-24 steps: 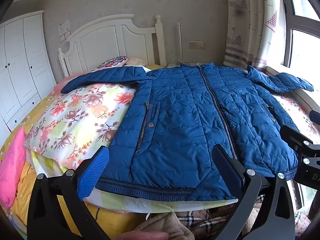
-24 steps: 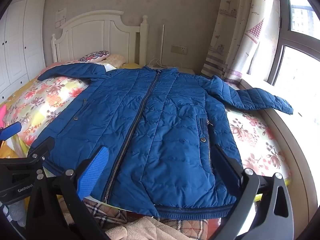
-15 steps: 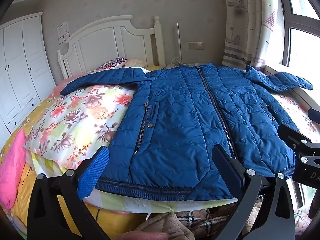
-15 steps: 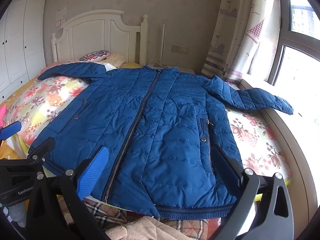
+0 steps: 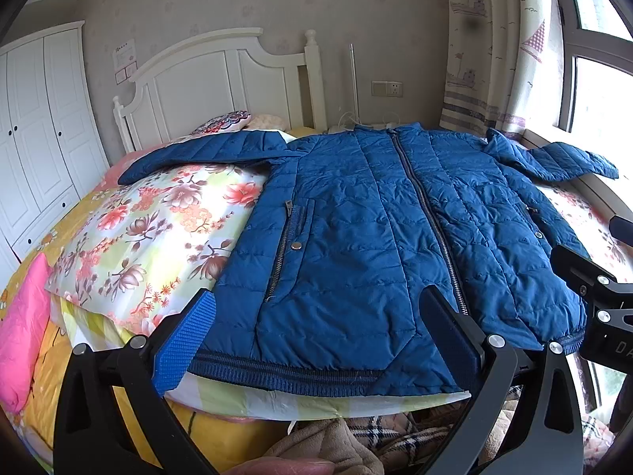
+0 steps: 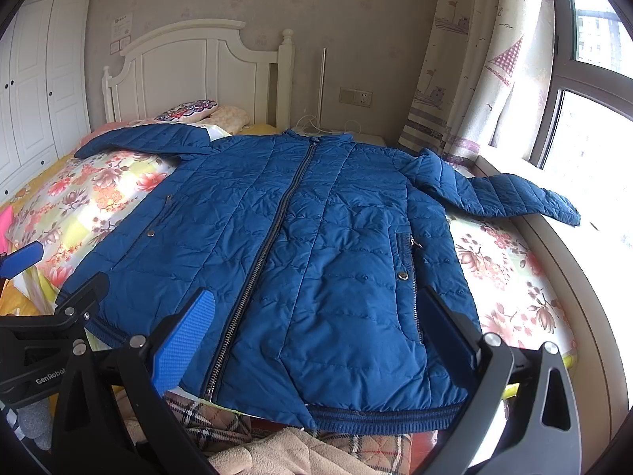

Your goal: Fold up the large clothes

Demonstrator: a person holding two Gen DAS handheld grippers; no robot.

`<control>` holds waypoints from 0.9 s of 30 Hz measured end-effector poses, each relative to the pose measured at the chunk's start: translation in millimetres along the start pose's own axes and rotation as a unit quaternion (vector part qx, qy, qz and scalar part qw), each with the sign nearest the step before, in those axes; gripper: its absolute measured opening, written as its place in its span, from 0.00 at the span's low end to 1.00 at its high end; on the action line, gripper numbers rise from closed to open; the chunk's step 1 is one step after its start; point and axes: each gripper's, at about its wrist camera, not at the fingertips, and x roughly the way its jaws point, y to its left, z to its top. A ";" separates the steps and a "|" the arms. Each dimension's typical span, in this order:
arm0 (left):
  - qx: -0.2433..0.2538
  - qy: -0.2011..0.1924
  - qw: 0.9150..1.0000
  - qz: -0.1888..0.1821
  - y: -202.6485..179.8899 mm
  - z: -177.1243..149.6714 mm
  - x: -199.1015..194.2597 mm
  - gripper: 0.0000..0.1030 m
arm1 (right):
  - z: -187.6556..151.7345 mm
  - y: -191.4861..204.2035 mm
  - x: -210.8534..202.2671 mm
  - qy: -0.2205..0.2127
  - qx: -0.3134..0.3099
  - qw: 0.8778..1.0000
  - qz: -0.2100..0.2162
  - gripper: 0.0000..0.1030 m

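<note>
A blue quilted jacket point(image 5: 376, 233) lies flat and zipped on the bed, front up, collar toward the headboard, both sleeves spread out; it also shows in the right wrist view point(image 6: 316, 245). My left gripper point(image 5: 316, 332) is open and empty, hovering just short of the jacket's left hem. My right gripper point(image 6: 312, 332) is open and empty above the right hem. The left sleeve point(image 5: 205, 154) lies over a floral pillow; the right sleeve point(image 6: 502, 194) reaches the window sill.
A floral pillow point(image 5: 158, 233) and pink cushion point(image 5: 19, 328) lie left of the jacket. A white headboard point(image 5: 221, 79), wardrobe point(image 5: 35, 130), curtain point(image 6: 467, 71) and window point(image 6: 593, 91) surround the bed. Plaid and beige cloth point(image 6: 277, 447) lies below the bed's foot.
Both grippers have shifted only slightly; the view has crept a little closer to the jacket's hem. The jacket has not moved.
</note>
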 end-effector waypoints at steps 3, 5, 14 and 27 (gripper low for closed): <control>0.000 0.000 1.000 0.000 -0.2 -0.3 0.1 0.96 | -0.2 -0.1 -0.3 -0.001 0.000 1.000 0.000 0.98; -0.001 0.000 1.000 -0.001 -0.3 -0.7 0.0 0.96 | -0.3 -0.3 -0.4 0.000 0.000 1.000 0.000 0.98; 0.000 0.001 1.000 -0.002 -0.9 -2.3 0.1 0.96 | -1.0 0.7 0.0 -0.001 0.001 1.000 0.000 0.98; -0.001 0.004 1.000 -0.004 -2.5 -6.3 1.7 0.96 | -1.3 0.6 0.2 0.000 0.001 1.000 0.000 0.98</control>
